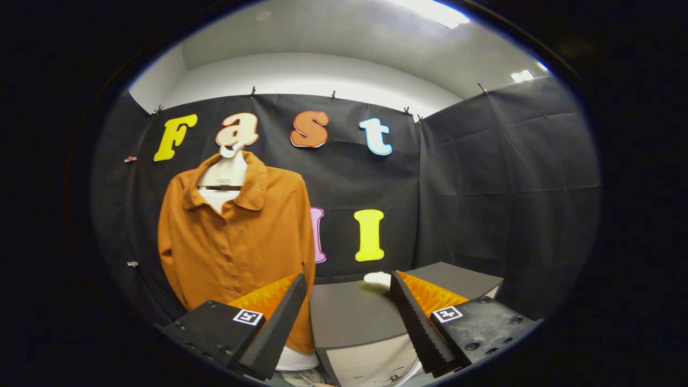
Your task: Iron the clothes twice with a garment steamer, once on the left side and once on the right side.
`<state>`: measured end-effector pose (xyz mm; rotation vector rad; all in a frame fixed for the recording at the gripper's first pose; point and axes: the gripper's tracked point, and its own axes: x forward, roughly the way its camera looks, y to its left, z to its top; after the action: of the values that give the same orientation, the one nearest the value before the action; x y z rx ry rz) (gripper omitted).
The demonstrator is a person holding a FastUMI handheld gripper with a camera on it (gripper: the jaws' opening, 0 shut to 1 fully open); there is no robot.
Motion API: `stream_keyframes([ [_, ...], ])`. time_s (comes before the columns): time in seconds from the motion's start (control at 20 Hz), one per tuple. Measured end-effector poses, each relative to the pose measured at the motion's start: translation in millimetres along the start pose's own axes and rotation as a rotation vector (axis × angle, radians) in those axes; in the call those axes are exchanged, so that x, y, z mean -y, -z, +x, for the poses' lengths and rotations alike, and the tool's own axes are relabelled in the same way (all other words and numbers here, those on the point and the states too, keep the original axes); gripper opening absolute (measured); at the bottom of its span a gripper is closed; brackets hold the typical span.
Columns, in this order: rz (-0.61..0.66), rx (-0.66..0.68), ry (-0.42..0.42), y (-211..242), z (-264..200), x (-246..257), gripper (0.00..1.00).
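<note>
An orange button-up shirt [236, 236] hangs on a white mannequin torso [226, 174] beyond my left finger, in front of the black cloth wall. A white object [378, 279], likely the garment steamer, lies on a grey cabinet top [349, 317]; my right finger's tip partly hides it. My gripper [348, 282] is open with a wide gap and nothing between its fingers. The left finger [279, 322] overlaps the shirt's lower hem in the view, and the right finger [416, 322] stands over the cabinet.
The grey cabinet has pale drawer fronts [371, 360] just below the fingers. Black cloth walls [505, 188] close the booth at the back and right. The mannequin's white base [298, 360] shows beneath the shirt's hem.
</note>
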<state>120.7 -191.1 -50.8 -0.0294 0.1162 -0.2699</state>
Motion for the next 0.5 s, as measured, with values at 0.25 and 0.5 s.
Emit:
stream_keyframes([
  [0.25, -0.002, -0.077, 0.013, 24, 68, 51, 0.98],
  [0.5, 0.01, -0.18, 0.002, 59, 123, 79, 0.99],
])
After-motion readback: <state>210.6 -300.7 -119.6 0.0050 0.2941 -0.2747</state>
